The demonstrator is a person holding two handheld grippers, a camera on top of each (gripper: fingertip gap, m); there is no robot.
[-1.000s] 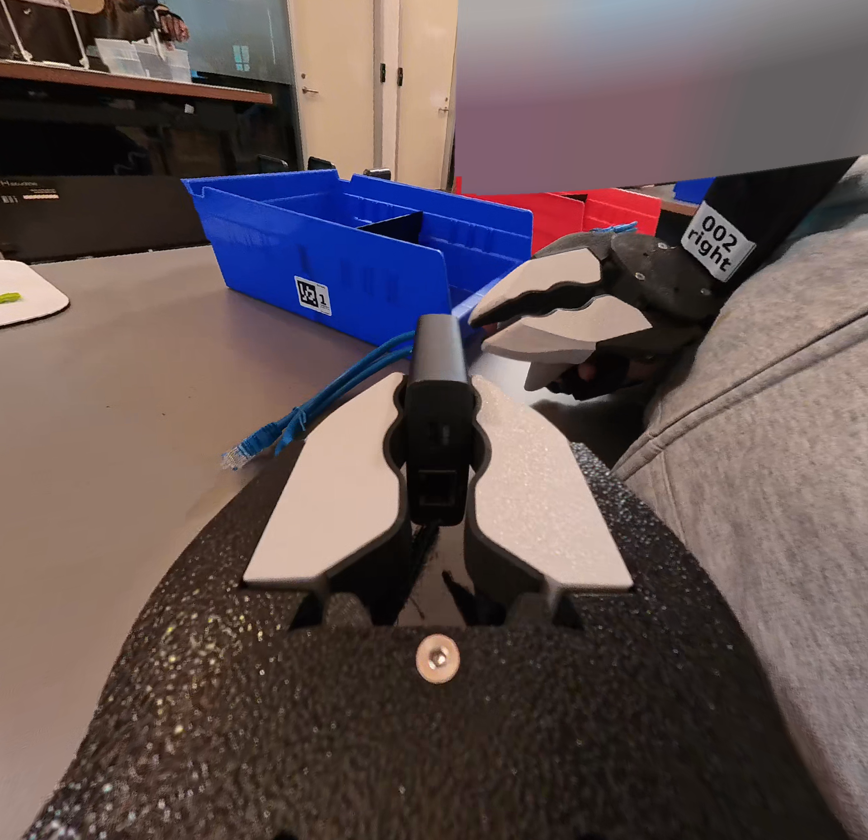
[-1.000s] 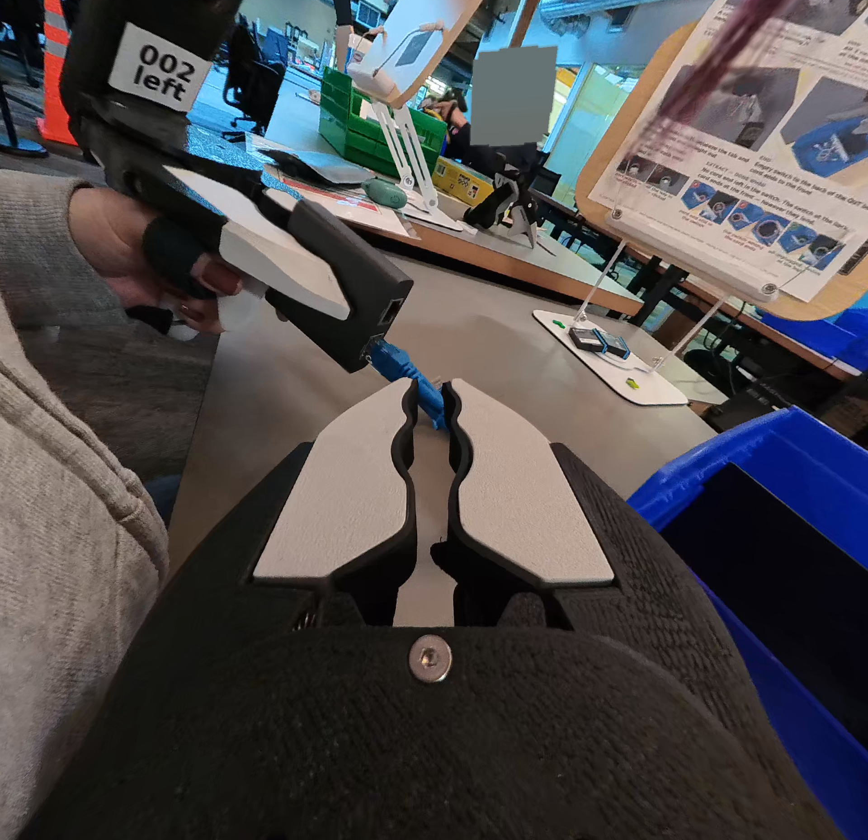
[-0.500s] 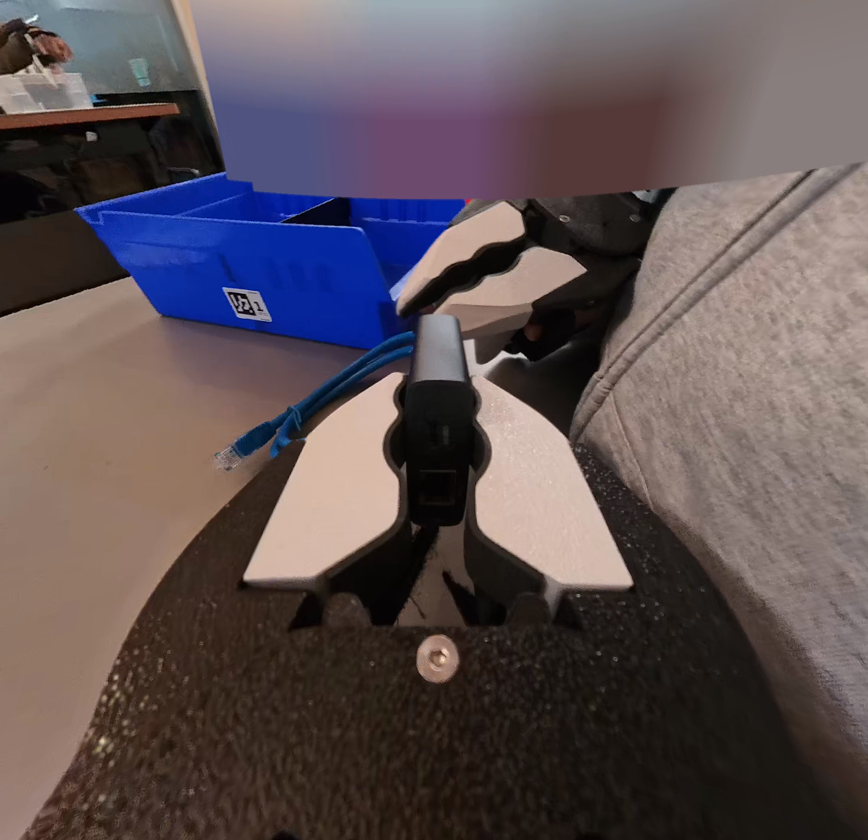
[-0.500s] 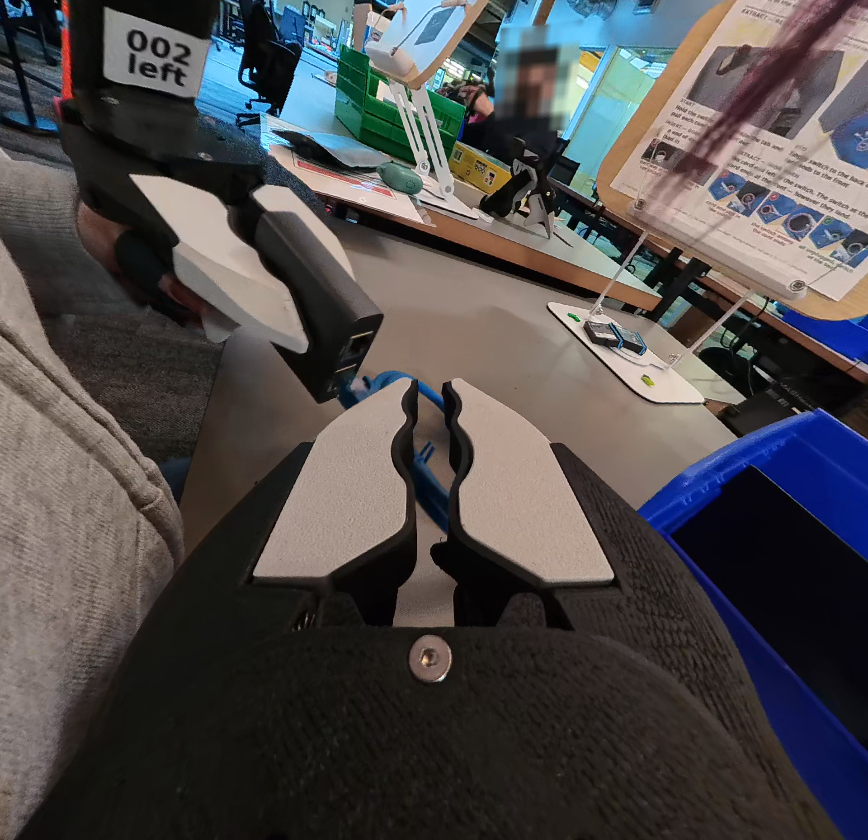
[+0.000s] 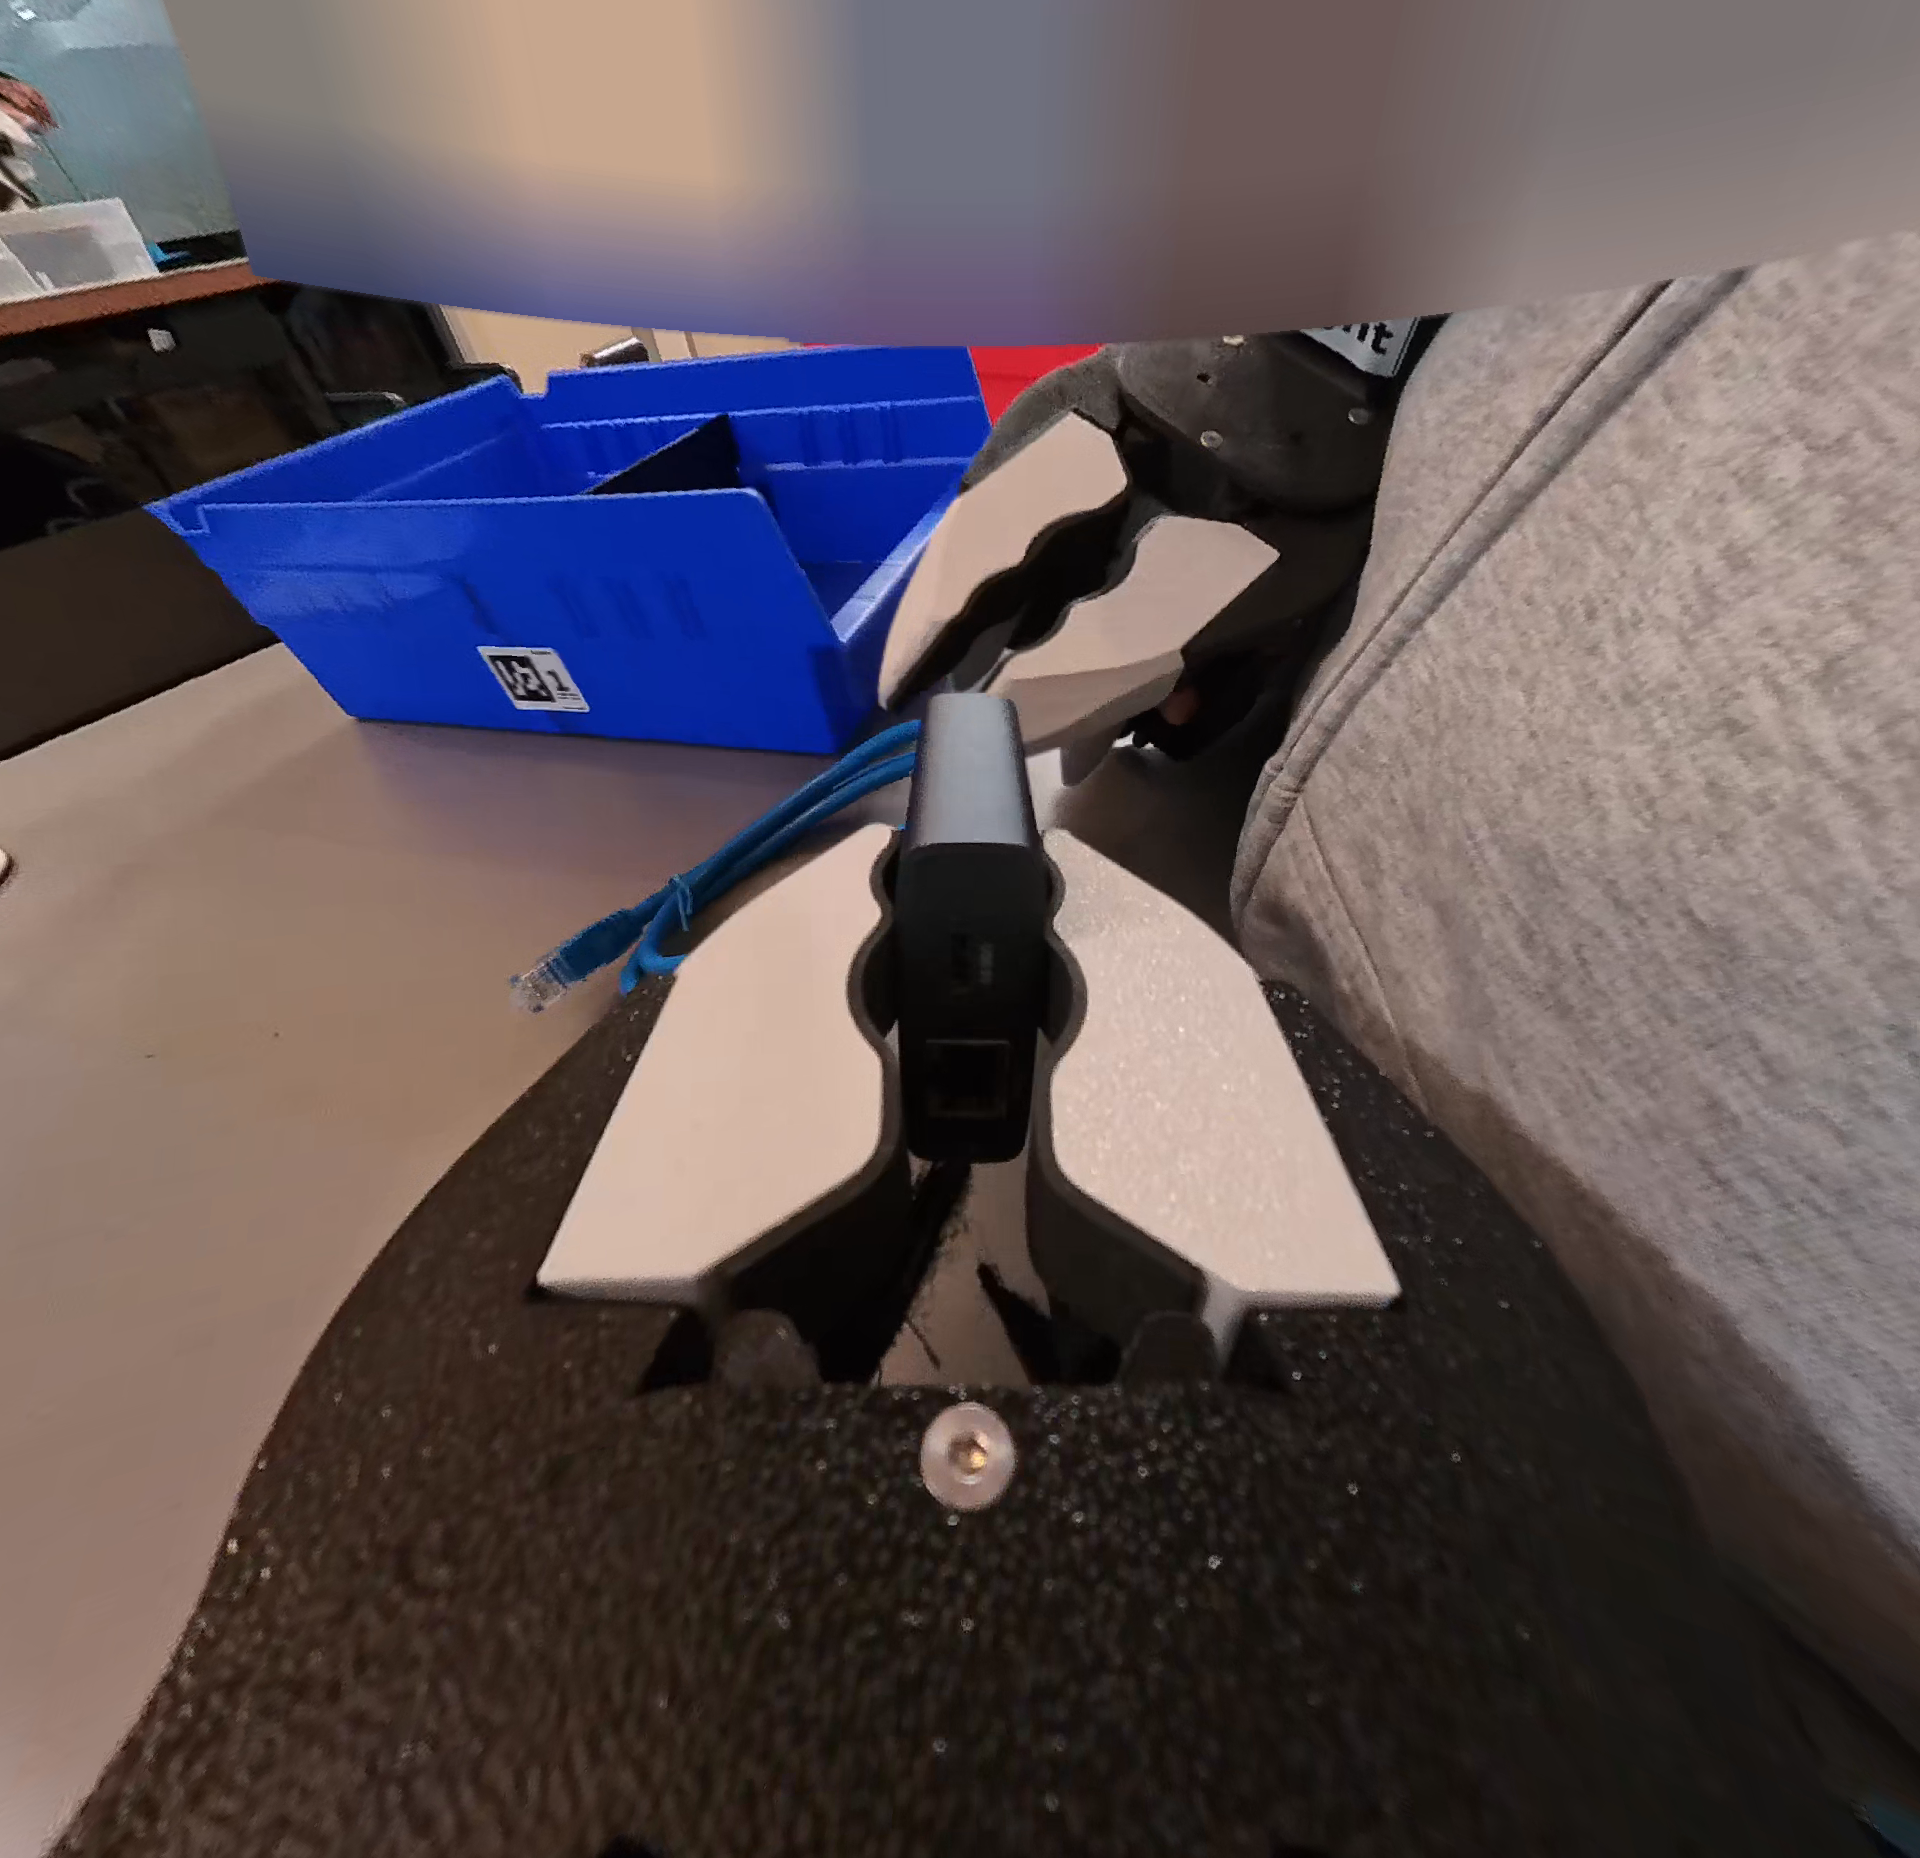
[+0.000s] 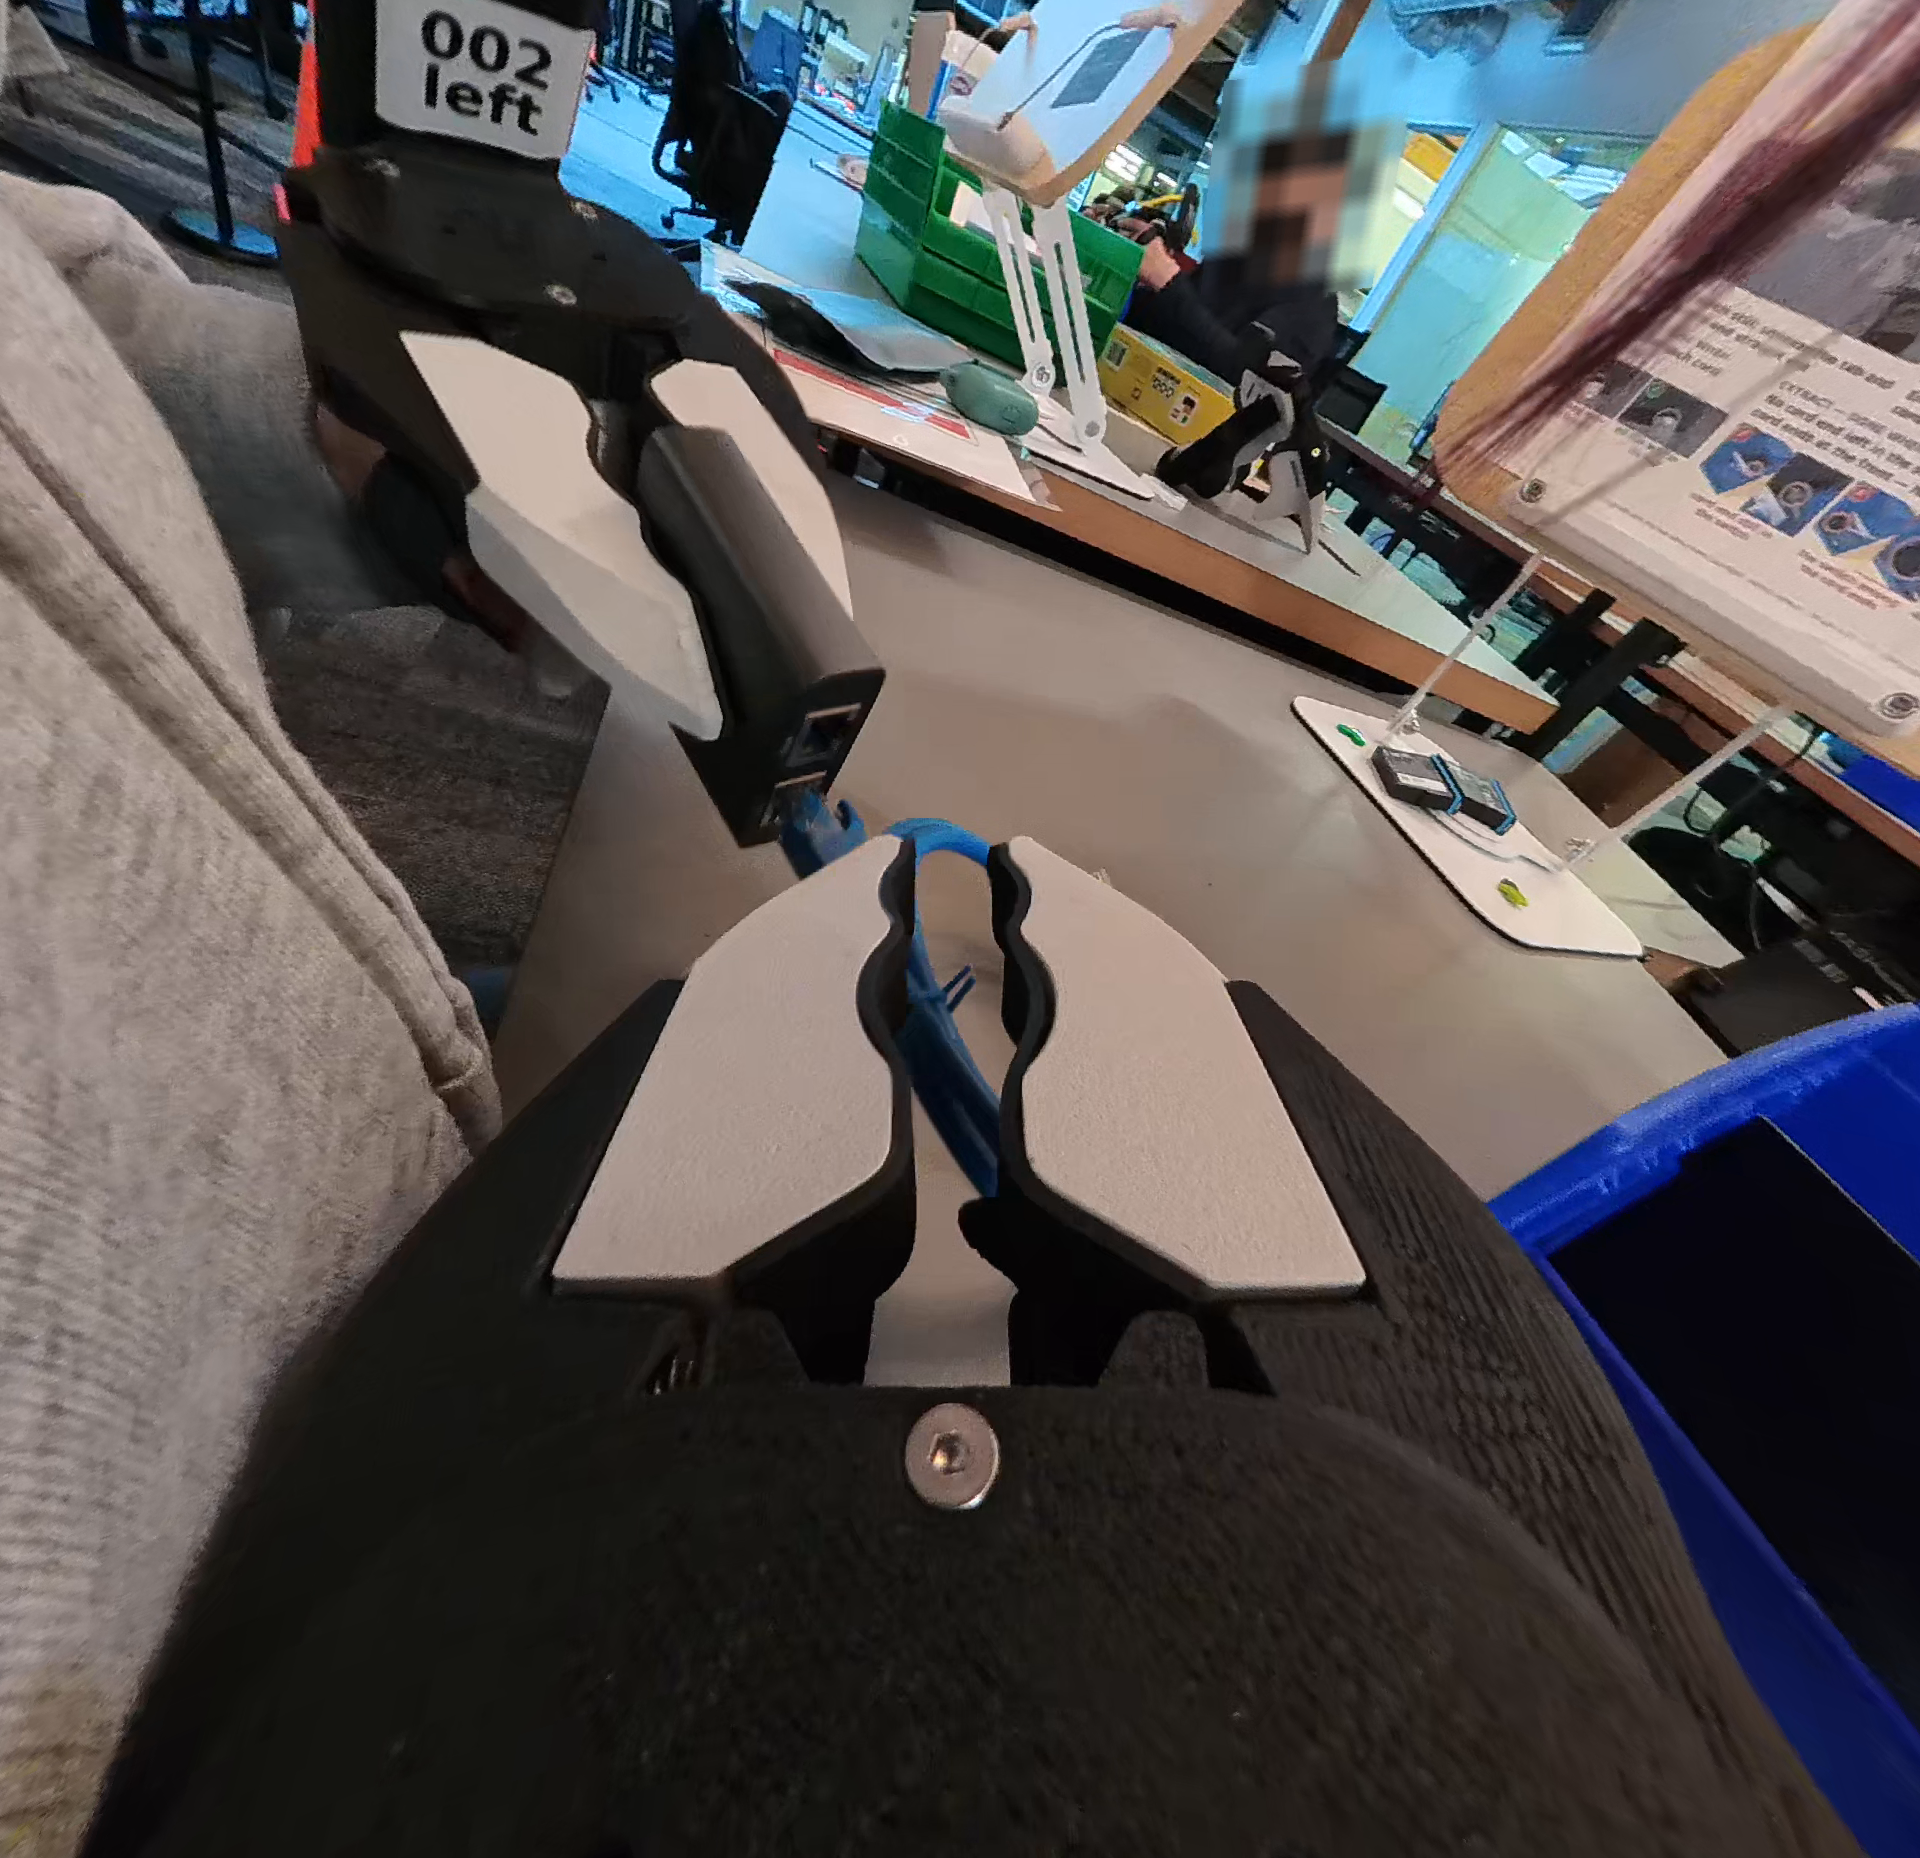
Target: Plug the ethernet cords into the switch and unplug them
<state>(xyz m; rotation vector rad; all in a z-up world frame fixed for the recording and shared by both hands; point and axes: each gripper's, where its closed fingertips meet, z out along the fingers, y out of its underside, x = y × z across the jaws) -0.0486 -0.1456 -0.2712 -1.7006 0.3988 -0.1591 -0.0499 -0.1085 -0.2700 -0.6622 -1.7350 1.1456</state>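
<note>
Black switch [image 5: 968, 935] sits clamped between your left gripper's [image 5: 966, 873] pads, above the table [image 5: 260, 925]. Blue cord [image 6: 940, 1019] is plugged into its lower port. Your right gripper's [image 6: 951, 852] jaws stand apart; the cord passes between them unpinched.

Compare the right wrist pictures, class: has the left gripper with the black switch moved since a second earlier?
Yes. Against the green bin behind, the left gripper now points more steeply down, and the switch sits nearer the camera.
</note>
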